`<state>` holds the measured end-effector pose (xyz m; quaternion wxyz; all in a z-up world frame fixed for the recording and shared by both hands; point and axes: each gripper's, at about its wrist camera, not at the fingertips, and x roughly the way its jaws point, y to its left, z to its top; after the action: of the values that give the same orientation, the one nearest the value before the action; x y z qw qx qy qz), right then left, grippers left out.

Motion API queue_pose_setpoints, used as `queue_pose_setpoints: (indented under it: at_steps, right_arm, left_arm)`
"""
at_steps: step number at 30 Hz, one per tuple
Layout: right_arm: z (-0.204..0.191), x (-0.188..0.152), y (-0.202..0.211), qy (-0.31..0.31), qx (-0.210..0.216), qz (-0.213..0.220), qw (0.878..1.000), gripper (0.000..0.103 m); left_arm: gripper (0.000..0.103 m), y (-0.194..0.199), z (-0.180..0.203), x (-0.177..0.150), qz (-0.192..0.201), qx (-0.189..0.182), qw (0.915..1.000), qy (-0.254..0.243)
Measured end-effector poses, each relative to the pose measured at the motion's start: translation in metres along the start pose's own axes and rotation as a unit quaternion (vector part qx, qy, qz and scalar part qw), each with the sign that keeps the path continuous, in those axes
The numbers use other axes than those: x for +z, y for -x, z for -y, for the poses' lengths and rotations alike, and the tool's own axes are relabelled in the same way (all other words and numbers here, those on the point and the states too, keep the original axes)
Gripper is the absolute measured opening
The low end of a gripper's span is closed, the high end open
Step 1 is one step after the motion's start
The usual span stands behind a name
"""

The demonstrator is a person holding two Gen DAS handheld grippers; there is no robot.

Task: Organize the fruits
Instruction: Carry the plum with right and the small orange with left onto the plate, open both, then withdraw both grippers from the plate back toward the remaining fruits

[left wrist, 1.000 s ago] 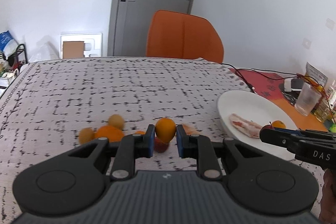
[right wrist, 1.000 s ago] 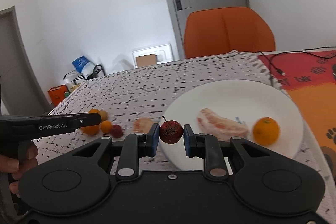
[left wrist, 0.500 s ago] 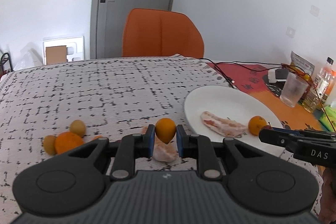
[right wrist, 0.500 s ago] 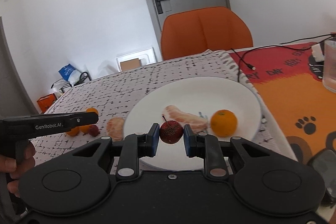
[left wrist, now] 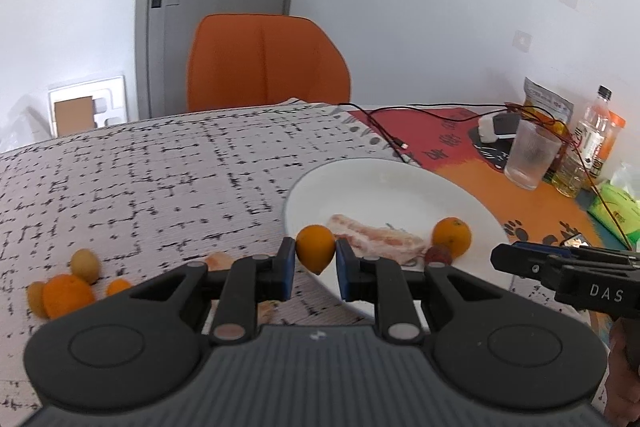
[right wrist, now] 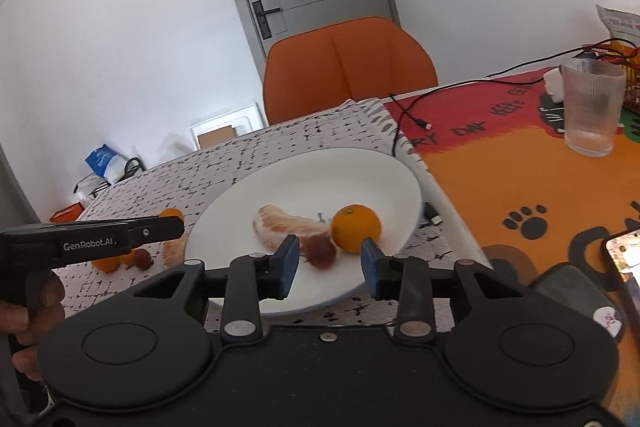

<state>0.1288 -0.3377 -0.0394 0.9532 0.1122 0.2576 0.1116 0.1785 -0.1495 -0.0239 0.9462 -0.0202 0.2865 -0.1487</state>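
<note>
A small orange fruit (left wrist: 315, 248) is pinched between the blue pads of the left gripper (left wrist: 316, 269), held above the near left rim of the white plate (right wrist: 360, 163). The right gripper (right wrist: 329, 265) has just been opening; its jaws stand apart over the plate's near edge, with the small red fruit (right wrist: 319, 251) lying loose on the plate between them. Beside it lie a peeled citrus segment (right wrist: 280, 225) and a mandarin (right wrist: 355, 227), and further fruits (left wrist: 66, 285) sit on the patterned cloth (left wrist: 160, 163) at the left.

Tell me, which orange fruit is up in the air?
The small pointed orange fruit pinched in the left gripper. The round orange lies on the white plate; the others sit on the tablecloth.
</note>
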Motion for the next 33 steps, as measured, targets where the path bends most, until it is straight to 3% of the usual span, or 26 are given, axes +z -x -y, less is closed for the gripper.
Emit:
queue_pose_setpoints:
  at_steps: [9, 12, 15, 19, 22, 25, 33]
  right_arm:
    - [0.005, -0.001, 0.003, -0.007, -0.004, 0.002, 1.000, 0.037]
    - [0.003, 0.000, 0.003, -0.006, -0.004, 0.004, 1.000, 0.038]
    - [0.002, -0.001, 0.003, -0.005, -0.001, 0.007, 1.000, 0.042]
    - [-0.002, -0.002, 0.000, -0.001, 0.004, 0.006, 1.000, 0.046]
    - [-0.007, -0.002, -0.002, 0.001, 0.010, 0.008, 1.000, 0.057]
    - [-0.012, -0.001, -0.004, 0.004, 0.015, 0.010, 1.000, 0.065]
    - [-0.022, -0.001, -0.008, 0.002, 0.034, 0.023, 0.999, 0.101]
  left_arm:
    - [0.020, -0.008, 0.016, 0.010, 0.004, -0.015, 0.9996, -0.025]
    - [0.026, -0.010, 0.016, 0.010, -0.006, -0.015, 0.9996, -0.022]
    - [0.035, -0.009, 0.012, 0.009, -0.015, -0.010, 0.9996, -0.021]
    - [0.059, -0.002, 0.001, 0.007, -0.010, 0.012, 0.9998, -0.012]
    - [0.073, 0.003, -0.009, 0.006, -0.010, 0.033, 0.9994, -0.006]
    - [0.079, 0.008, -0.019, 0.005, -0.005, 0.051, 0.9987, -0.002]
    - [0.097, 0.023, -0.049, 0.001, 0.002, 0.088, 0.9957, 0.029]
